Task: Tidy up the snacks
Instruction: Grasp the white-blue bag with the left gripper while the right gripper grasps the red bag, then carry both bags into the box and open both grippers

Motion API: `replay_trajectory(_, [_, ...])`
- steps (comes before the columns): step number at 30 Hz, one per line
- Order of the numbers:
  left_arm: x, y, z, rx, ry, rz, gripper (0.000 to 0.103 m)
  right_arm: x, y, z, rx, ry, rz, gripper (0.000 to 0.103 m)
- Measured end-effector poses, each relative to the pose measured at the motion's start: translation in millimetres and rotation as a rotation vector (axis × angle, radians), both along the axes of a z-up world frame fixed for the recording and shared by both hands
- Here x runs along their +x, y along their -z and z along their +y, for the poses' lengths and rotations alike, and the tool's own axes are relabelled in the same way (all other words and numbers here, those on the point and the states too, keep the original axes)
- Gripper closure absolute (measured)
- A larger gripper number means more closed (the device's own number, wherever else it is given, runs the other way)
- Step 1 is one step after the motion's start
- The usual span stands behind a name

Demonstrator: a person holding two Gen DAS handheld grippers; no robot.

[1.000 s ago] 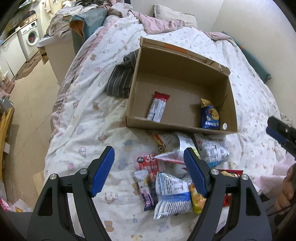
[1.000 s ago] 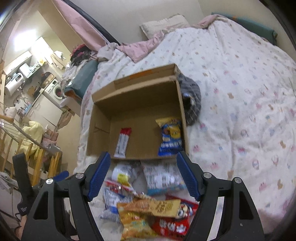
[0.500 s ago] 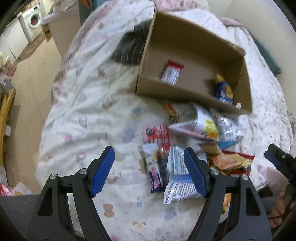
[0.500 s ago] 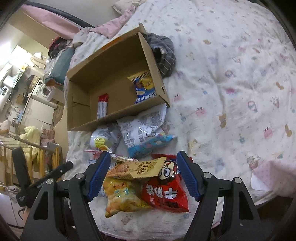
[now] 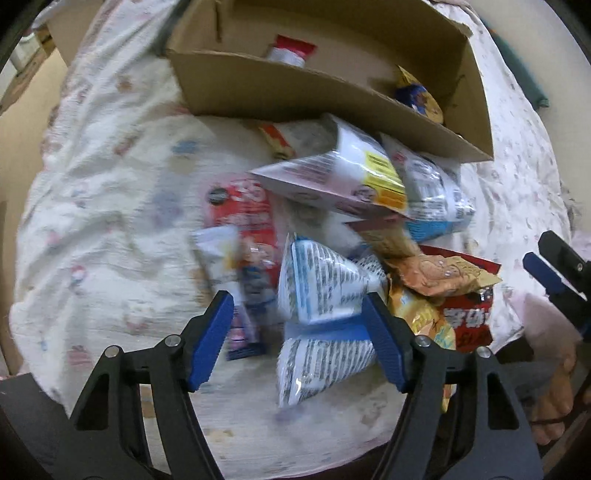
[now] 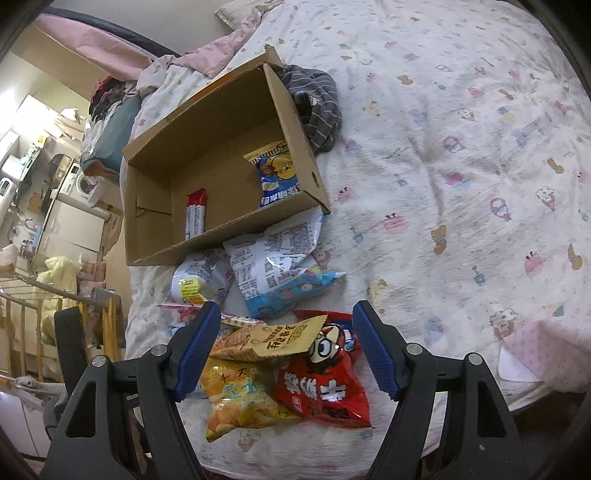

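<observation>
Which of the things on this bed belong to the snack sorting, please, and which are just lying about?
For the job:
- cardboard box
- red bar and blue packet inside it
- loose snack packets in front of the box
- red bag
- yellow bag

Lying about:
- striped cloth
- pink blanket
- pillow

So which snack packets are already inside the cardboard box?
Two: the slim red-and-white bar and the blue-and-yellow packet. Both lie inside the cardboard box; every other packet lies outside on the bedspread.

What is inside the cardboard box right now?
Inside the cardboard box lie two snacks: a red and white bar and a blue and yellow packet. The near wall hides part of the floor.
</observation>
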State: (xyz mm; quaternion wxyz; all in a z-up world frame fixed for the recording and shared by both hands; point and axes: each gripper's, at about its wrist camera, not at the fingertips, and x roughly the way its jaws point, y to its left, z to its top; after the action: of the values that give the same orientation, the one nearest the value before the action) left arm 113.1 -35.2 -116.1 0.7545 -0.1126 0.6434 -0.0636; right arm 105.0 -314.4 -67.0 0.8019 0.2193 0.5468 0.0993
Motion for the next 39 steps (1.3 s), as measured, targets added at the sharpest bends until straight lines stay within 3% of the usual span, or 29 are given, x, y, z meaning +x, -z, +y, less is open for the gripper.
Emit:
replay_trajectory(7, [4, 20, -31, -0.022, 0.057, 0.083, 0.034, -5, 3, -19, -0.003, 0.039, 0.010, 0.027])
replay_trajectory(9, [3, 28, -36, -0.021, 0.070, 0.106, 0.049, -7, 4, -24, -0.001, 0.053, 0.018, 0.027])
replay_trajectory(10, [3, 27, -37, -0.029, 0.073, 0.104, 0.051, -7, 5, -26, 0.001, 0.059, 0.020, 0.027])
replay_trajectory(17, [-3, -14, -12, -0.017, 0.049, -0.008, 0.056, -7, 12, -26, -0.029, 0.035, 0.053, 0.027])
replay_trajectory(23, [-3, -41, 19, -0.002, -0.012, -0.094, 0.056, -10, 49, -3, -0.076, -0.100, 0.217, 0.027])
replay_trajectory(28, [-5, -53, 30, -0.029, -0.031, -0.123, 0.056, -7, 67, 23, -0.173, -0.178, 0.253, 0.027])
replay_trajectory(33, [-7, -56, 22, -0.060, 0.014, -0.122, 0.056, -1, 77, 42, -0.234, -0.223, 0.257, 0.027])
replay_trajectory(35, [-9, -54, 19, -0.069, 0.024, -0.111, 0.056, -1, 77, 47, -0.251, -0.241, 0.245, 0.029])
replay_trajectory(36, [-9, -53, 18, -0.072, 0.028, -0.108, 0.056, -2, 77, 49, -0.255, -0.254, 0.239, 0.040])
replay_trajectory(39, [-11, -56, 17, -0.069, 0.029, -0.117, 0.056, -6, 70, 50, -0.262, -0.270, 0.222, 0.050])
